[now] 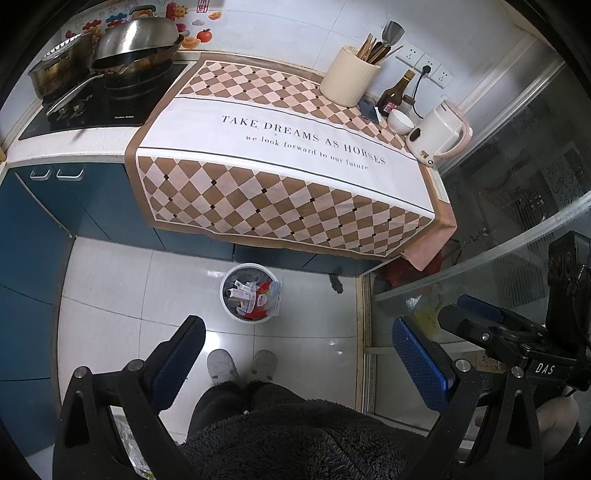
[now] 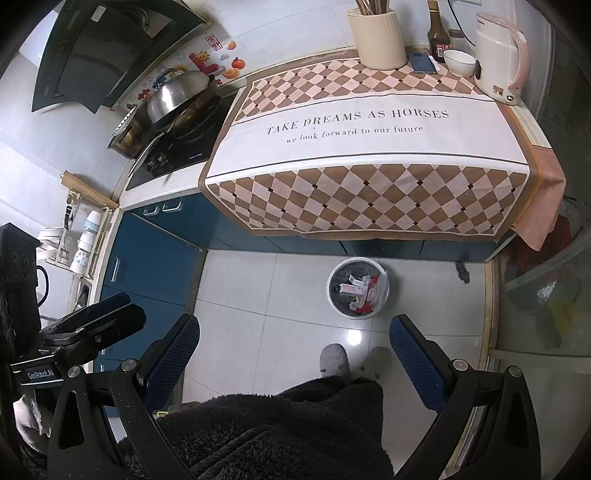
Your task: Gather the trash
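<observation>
We held both tools, left tool (image 1: 299,358) and right tool (image 2: 293,350), released and empty above the floor, since the trash (image 1: 253,295) already sat binned at 12 o'clock in the bin (image 1: 231,314) below the table (image 1: 280,147).

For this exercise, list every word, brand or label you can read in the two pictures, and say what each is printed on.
"TAKE DREAMS AS HORSES": cloth on the counter.
"we look forward to our future": same cloth, the line below.
"DAS": right gripper's body, seen from the left wrist.
"GeoRobot.AI": left gripper's body, seen from the right wrist.
Hob brand mark, bottle label, packets in the bin: too small to read.
</observation>
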`<state>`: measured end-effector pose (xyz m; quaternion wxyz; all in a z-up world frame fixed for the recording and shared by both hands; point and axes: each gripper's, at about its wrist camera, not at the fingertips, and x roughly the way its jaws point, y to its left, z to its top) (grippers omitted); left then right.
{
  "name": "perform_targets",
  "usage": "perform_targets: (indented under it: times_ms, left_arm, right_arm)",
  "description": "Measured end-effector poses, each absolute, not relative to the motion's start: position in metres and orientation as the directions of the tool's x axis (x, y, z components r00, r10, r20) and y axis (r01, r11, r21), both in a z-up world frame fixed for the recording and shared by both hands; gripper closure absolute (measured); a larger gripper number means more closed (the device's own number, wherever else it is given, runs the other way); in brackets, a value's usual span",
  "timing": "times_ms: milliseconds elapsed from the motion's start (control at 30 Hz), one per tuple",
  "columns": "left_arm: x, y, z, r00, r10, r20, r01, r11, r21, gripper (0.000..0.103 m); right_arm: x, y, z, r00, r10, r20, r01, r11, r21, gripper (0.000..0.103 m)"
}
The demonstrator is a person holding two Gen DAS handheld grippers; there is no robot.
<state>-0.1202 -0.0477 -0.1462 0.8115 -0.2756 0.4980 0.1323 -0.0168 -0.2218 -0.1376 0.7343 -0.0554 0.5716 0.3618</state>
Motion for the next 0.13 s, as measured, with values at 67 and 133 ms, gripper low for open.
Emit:
perform_targets:
  times_ms: [67, 133]
  left_arm:
    - [-0.1184, -0.0484, -0.1448, 0.471, -0.057, -0.880, -0.490, 0.813, -0.315, 0.000]
    - [-0.1190, -0.0485, -0.1449, 0.472, -0.060, -0.880, -0.490, 0.812, -0.318, 0.000]
  right_arm:
    - [-0.0143, -0.2212, -0.1366, 0.082, 0.468, -0.880, -0.599, 0.729, 0.332, 0.000]
    - [-0.0133, -0.2217, -0.1358, 0.080, 0.469, -0.880, -0.600, 0.728, 0.333, 0.000]
